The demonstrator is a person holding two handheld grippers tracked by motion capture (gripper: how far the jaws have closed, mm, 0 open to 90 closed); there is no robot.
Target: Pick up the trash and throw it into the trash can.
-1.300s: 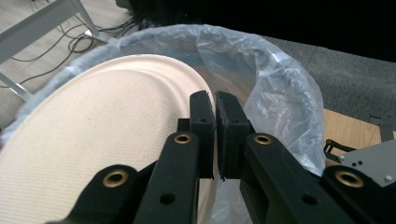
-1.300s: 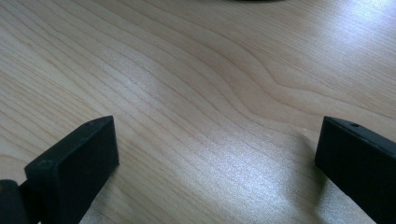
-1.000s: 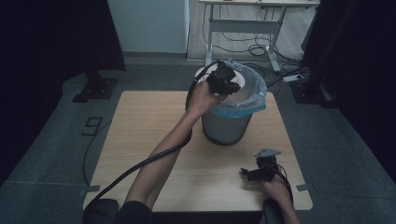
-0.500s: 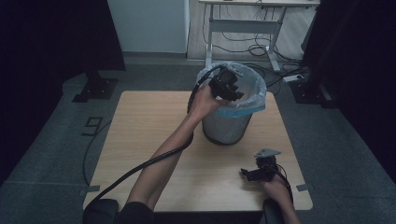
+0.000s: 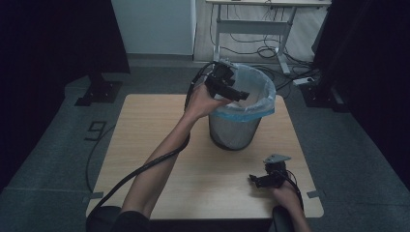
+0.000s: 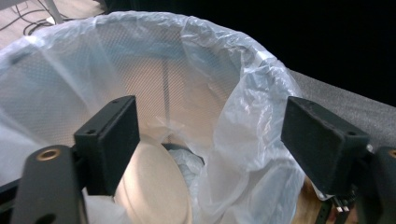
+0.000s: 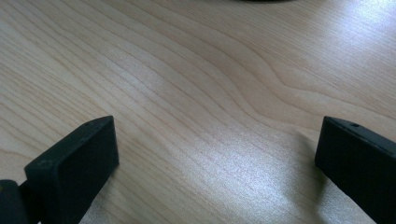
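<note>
Dim room with dark curtains either side, cables and a desk frame at the back, and a pale wooden table (image 5: 159, 145) in the middle. Standing toward the far right of that table, a grey mesh wastebasket (image 5: 235, 131) lined with a thin translucent white-blue plastic bag (image 5: 256, 96), mouth upward, long axis vertical. Held right over the near-left rim, the left gripper (image 5: 232, 92), tilted forward and down into the opening — jaws spread wide, nothing between them, the liner's puckered edge (image 6: 243, 116) lying between the two pads and a pale rounded object (image 6: 154, 186) low inside the bin, just past the left pad; what that object is, hard to tell. Bin directly ahead of and below this claw, so clearly the nearer hand for any work on the liner or contents. Far off at the near right edge, the right gripper (image 5: 266, 179) — low over bare wood (image 7: 201, 93), jaws likewise wide apart and empty, well apart from the basket.
</note>
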